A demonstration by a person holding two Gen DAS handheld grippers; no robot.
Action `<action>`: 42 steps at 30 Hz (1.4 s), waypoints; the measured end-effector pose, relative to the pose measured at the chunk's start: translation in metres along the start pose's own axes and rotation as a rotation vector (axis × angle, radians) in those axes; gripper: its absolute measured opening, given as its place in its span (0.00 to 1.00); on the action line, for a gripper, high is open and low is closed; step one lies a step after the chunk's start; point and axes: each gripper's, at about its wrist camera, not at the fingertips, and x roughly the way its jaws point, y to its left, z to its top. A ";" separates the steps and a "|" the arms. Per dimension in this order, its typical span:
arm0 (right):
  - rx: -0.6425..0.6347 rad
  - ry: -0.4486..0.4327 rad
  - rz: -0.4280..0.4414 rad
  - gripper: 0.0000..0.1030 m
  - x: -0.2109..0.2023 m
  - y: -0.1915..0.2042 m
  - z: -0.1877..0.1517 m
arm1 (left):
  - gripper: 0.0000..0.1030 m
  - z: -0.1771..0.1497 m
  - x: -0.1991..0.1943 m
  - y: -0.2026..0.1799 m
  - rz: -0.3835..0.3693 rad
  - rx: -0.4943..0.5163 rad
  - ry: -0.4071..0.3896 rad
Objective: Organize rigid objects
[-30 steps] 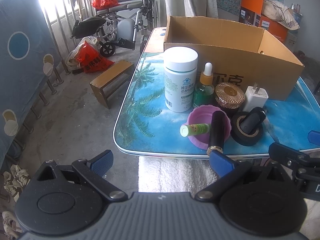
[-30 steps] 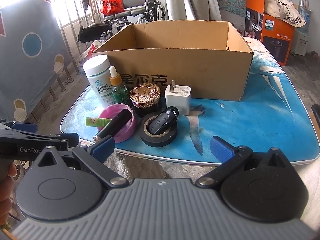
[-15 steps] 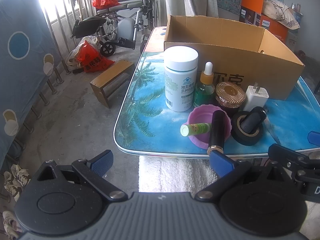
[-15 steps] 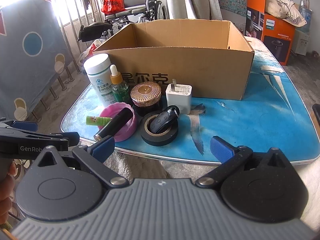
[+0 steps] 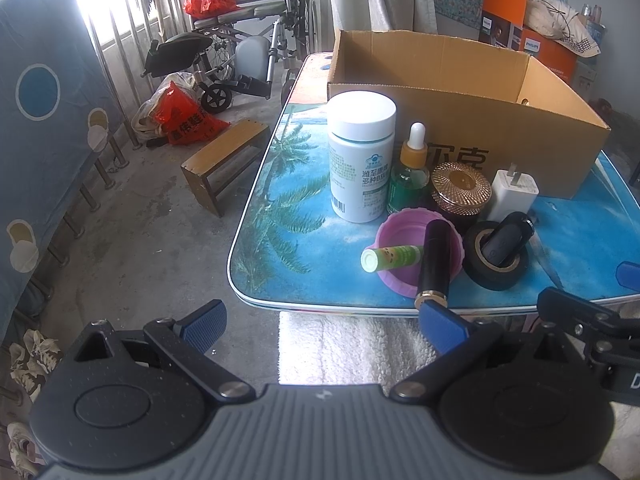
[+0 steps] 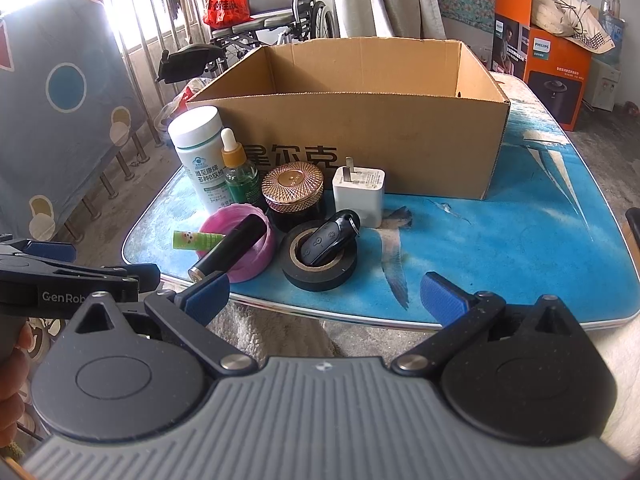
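1. Grippers first: left gripper hovers off the near table edge, blue pads spread wide, nothing between them; right gripper the same, fingers wide apart and empty. Both sit short of the objects, likely staged for a first pick.
2. Table, blue printed top. Objects bunch at its 9 o'clock side, just before the box, probably gathered there so each is a short carry inward.
3. Leftmost: white pill bottle, upright, touching or nearly touching the green dropper bottle at its 3 o'clock.
4. At 6 o'clock of those: pink lid lying open side up, serving as a dish. A green lip-balm tube and a black lipstick tube rest across its rim, both poking outward toward the grippers; the lipstick's gold end overhangs near the table edge.
5. Centre: gold-lidded jar; glass below the lid is dark, contents unreadable.
6. Black tape roll lies flat, a black key fob propped tilted in its core.
7. White charger plug, prongs up, at 12 o'clock of the roll.
8. Cardboard box, open-topped, the likely destination. Its floor is hidden by the near wall; cannot tell whether anything lies inside.
9. Left edge of the right wrist view: fingers of a hand, mostly cut off.
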 end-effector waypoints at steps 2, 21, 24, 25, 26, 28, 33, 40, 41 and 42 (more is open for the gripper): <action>0.000 0.001 0.000 0.99 0.000 0.000 0.000 | 1.00 0.000 0.000 0.000 -0.001 0.000 0.001; -0.021 -0.011 0.059 0.99 0.008 -0.014 0.009 | 1.00 0.003 0.002 -0.010 -0.076 0.038 -0.040; 0.021 -0.052 0.117 0.99 0.006 -0.029 0.017 | 1.00 0.002 0.000 -0.009 -0.172 0.049 -0.086; 0.047 -0.068 0.144 0.99 0.006 -0.035 0.021 | 1.00 0.001 0.000 -0.010 -0.202 0.051 -0.100; 0.070 -0.078 0.166 0.99 0.005 -0.040 0.024 | 1.00 0.000 0.000 -0.010 -0.219 0.055 -0.111; 0.127 -0.088 0.220 0.99 0.007 -0.051 0.032 | 0.99 -0.001 0.000 -0.016 -0.253 0.082 -0.148; 0.248 -0.036 0.392 0.93 0.022 -0.058 0.043 | 0.86 0.000 0.006 -0.032 -0.287 0.164 -0.159; 0.245 0.086 0.452 0.54 0.053 -0.028 0.042 | 0.52 -0.003 0.019 -0.047 -0.297 0.251 -0.140; 0.242 0.108 0.455 0.49 0.059 -0.025 0.041 | 0.44 -0.002 0.021 -0.047 -0.293 0.253 -0.137; 0.238 0.127 0.455 0.47 0.064 -0.021 0.041 | 0.40 -0.002 0.024 -0.047 -0.289 0.253 -0.128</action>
